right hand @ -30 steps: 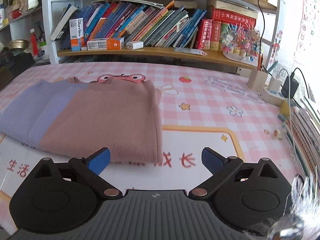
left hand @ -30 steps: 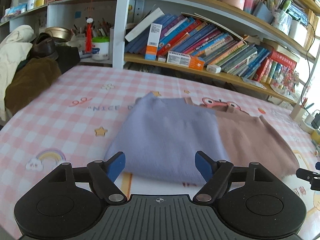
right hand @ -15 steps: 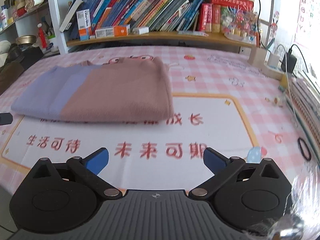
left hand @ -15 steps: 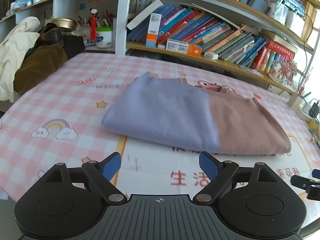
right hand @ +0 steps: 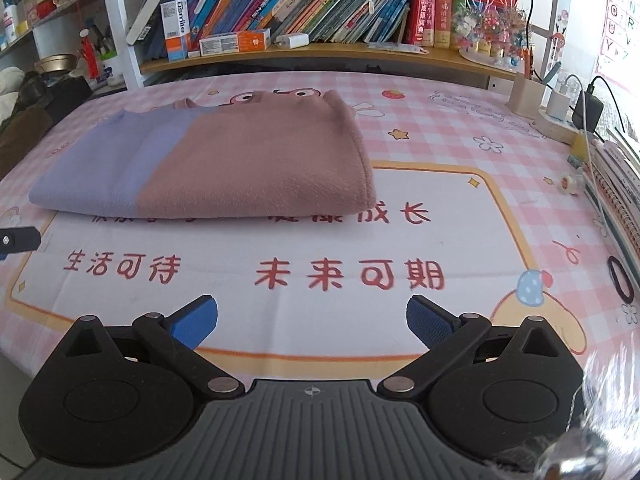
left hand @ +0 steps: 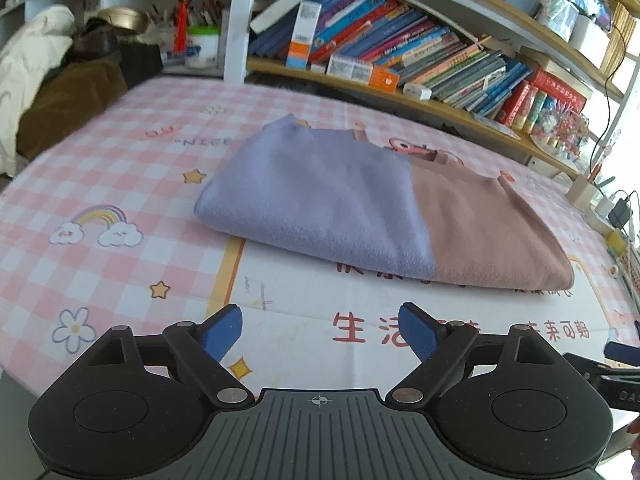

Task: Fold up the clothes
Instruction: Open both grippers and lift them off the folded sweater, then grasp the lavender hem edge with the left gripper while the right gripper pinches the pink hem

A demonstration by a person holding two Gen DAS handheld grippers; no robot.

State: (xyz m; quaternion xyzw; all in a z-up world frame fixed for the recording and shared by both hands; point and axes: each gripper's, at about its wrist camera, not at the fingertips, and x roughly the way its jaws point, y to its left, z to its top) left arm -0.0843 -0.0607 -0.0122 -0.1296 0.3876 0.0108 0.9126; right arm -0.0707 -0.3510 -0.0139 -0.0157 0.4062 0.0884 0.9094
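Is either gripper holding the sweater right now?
Neither: left gripper and right gripper are open, apart from the folded sweater.

Shelf and table clutter
Books (right hand: pixel 312 4) line the shelf (right hand: pixel 320 56); a hair tie (right hand: pixel 619 283) lies on the tablecloth (right hand: pixel 460 128).

You face a wooden bookshelf (right hand: pixel 320 56) packed with leaning books (right hand: pixel 304 4); daylight, probably from a window, glares at the right edge.
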